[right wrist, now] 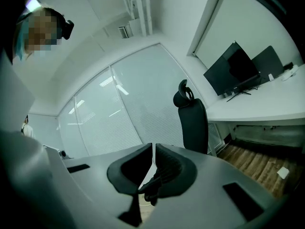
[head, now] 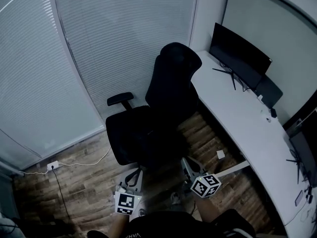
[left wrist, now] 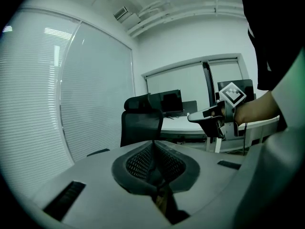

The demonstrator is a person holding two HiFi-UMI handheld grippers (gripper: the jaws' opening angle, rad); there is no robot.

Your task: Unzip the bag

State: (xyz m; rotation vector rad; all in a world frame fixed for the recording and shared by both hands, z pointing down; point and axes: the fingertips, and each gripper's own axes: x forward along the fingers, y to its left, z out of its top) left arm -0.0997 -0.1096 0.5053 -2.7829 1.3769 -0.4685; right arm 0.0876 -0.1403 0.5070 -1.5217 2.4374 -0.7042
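Observation:
No bag shows in any view. In the head view both grippers are held low, above the wooden floor in front of a black office chair [head: 158, 113]. My left gripper [head: 132, 179] has its jaws closed together with nothing between them; in the left gripper view its tips [left wrist: 153, 144] meet. My right gripper [head: 186, 165] points toward the chair seat, and its jaws [right wrist: 152, 149] stand together, also empty. The left gripper view shows the right gripper [left wrist: 209, 119] held by a hand at the right.
A long white desk [head: 237, 118] runs along the right wall with a dark monitor [head: 237, 53] on it. A small white box [head: 220, 154] lies on the floor under the desk. A wall socket with a cable [head: 52, 166] sits at left below the blinds.

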